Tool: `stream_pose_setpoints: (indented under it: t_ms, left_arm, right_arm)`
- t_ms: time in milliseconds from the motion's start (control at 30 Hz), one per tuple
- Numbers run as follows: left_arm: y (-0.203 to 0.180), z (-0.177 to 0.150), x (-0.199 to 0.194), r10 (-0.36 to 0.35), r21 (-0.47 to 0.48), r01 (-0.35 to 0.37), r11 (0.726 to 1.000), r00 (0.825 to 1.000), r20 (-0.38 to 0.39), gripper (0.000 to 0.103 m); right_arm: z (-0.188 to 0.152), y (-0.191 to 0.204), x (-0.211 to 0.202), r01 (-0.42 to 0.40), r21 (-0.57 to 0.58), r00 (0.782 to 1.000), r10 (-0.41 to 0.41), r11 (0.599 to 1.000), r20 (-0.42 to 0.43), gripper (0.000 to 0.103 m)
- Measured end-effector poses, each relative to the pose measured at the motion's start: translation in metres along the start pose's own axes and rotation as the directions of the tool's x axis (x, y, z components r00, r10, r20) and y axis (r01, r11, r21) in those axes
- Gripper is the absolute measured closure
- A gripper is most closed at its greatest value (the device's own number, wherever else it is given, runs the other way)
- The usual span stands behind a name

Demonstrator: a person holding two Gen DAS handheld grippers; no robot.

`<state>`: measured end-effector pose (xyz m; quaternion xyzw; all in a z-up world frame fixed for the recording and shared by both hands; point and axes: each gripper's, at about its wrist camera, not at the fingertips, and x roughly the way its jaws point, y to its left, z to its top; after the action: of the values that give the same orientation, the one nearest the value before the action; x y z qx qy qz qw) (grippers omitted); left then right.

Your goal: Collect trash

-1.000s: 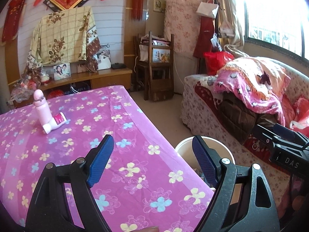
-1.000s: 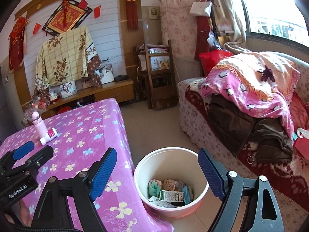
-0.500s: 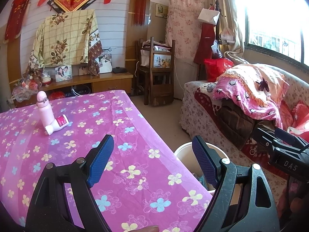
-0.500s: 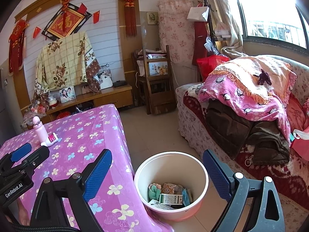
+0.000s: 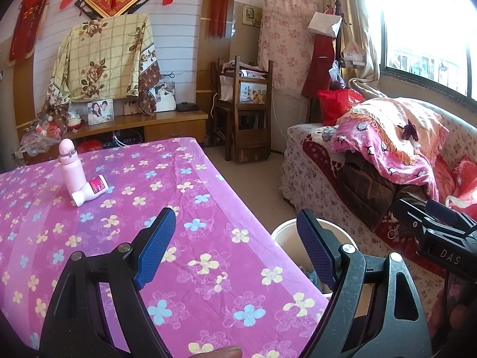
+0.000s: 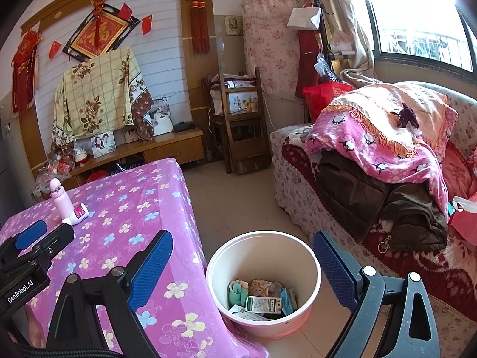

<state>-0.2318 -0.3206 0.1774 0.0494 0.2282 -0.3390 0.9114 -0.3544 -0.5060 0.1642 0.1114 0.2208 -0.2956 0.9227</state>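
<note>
My left gripper (image 5: 235, 247) hangs above the near corner of the table (image 5: 125, 208), its blue-padded jaws spread wide with nothing between them. My right gripper (image 6: 243, 264) is just as wide apart and just as empty, held above the floor beside the table's edge, with the white bin (image 6: 263, 283) showing in the gap between its fingers.

The bin stands on the tiled floor just beside the draped side of the table. In it lie pieces of trash (image 6: 262, 298): a small printed carton, some crumpled wrappers and a pale green scrap, all down at the bottom. From the left wrist view only a part of the bin's rim (image 5: 283, 229) shows, past the table's corner.

The table wears a magenta cloth with a flower print. Far across it from my grippers, well apart from both, stands an upright pink bottle (image 5: 70, 164), and a smaller white bottle with a pink label (image 5: 89, 191) lies on its side, touching the base of the upright one.

Beyond the bin sits a sofa (image 6: 298, 179) piled with a pink blanket (image 6: 381, 149) and dark clothing. A wooden chair (image 6: 238, 125) stands against the far wall.
</note>
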Motion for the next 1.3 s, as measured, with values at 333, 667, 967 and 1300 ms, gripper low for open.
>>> stream_pose_setpoints:
  t_ms: [333,667,967,1300]
  left_arm:
    - [0.001,-0.002,0.006,-0.006,-0.001,0.006,1.000,1.000,-0.012,0.020]
    - [0.003,-0.003,0.008,-0.004,-0.002,0.004,1.000,1.000,-0.020,0.020]
    - [0.002,-0.004,0.010,-0.005,0.010,0.005,1.000,1.000,-0.024,0.020]
    - [-0.001,-0.007,0.012,-0.008,0.016,0.009,1.000,1.000,-0.026,0.020]
  right_arm:
    - [-0.001,-0.002,0.004,0.001,0.003,1.000,-0.001,1.000,-0.008,0.009]
    - [-0.003,-0.002,0.006,0.002,0.002,1.000,-0.002,1.000,-0.013,0.009]
    - [-0.004,-0.002,0.008,0.005,0.002,1.000,-0.005,1.000,-0.021,0.009]
    - [-0.005,-0.004,0.010,0.011,0.003,1.000,-0.011,1.000,-0.030,0.009]
